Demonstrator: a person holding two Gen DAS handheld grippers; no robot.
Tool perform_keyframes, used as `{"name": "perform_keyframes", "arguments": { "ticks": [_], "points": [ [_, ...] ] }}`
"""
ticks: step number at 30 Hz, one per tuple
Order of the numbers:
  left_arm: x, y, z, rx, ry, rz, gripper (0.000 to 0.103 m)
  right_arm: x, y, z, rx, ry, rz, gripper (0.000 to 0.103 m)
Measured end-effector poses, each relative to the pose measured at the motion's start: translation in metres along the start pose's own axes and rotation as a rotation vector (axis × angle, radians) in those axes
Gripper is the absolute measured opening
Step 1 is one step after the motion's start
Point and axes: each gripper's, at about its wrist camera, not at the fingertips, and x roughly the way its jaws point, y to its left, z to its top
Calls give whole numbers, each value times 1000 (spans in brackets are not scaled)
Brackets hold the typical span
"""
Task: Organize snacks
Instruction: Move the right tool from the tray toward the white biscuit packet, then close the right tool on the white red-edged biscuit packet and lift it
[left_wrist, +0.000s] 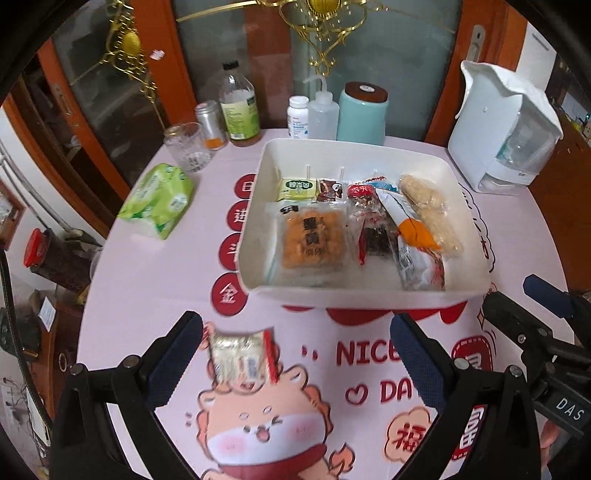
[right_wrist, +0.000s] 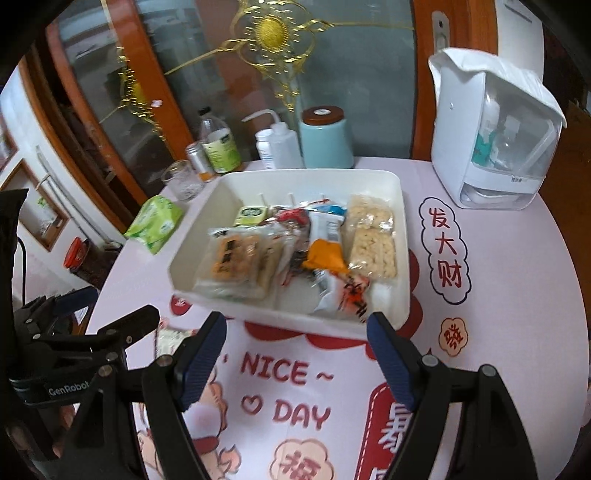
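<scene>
Most snacks already lie in the white tray (left_wrist: 258, 184) near the far edge of the table (left_wrist: 155, 280). One small snack packet (left_wrist: 242, 356) is left, lying loose between the left gripper's (left_wrist: 295, 354) wide jaws. The right gripper (right_wrist: 297, 350) is open, holding nothing. The near table edge has free room.
</scene>
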Motion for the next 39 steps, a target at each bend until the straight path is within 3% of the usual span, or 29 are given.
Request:
{"name": "perform_keyframes", "arguments": {
  "ticks": [9, 17, 23, 29, 34, 39],
  "points": [
    [-54, 36, -44, -37, -62, 35, 101, -32, 42, -32, -91, -14, 26, 79],
    [-53, 90, -73, -81, -65, 42, 101, -28, 95, -56, -205, -38, -19, 79],
    [-39, 138, -82, -78, -75, 82, 101, 15, 132, -63, -177, 36, 15, 79],
    [0, 184, -79, -63, -57, 160, 101, 81, 159, -62, -92, 140, 45, 79],
    [43, 213, -78, -78, 30, 102, 101, 127, 162, -65, 4, 198, 109, 79],
    [76, 226, -82, -68, 92, 60, 101, 155, 175, -73, -37, 196, 19, 83]
  ]
}}
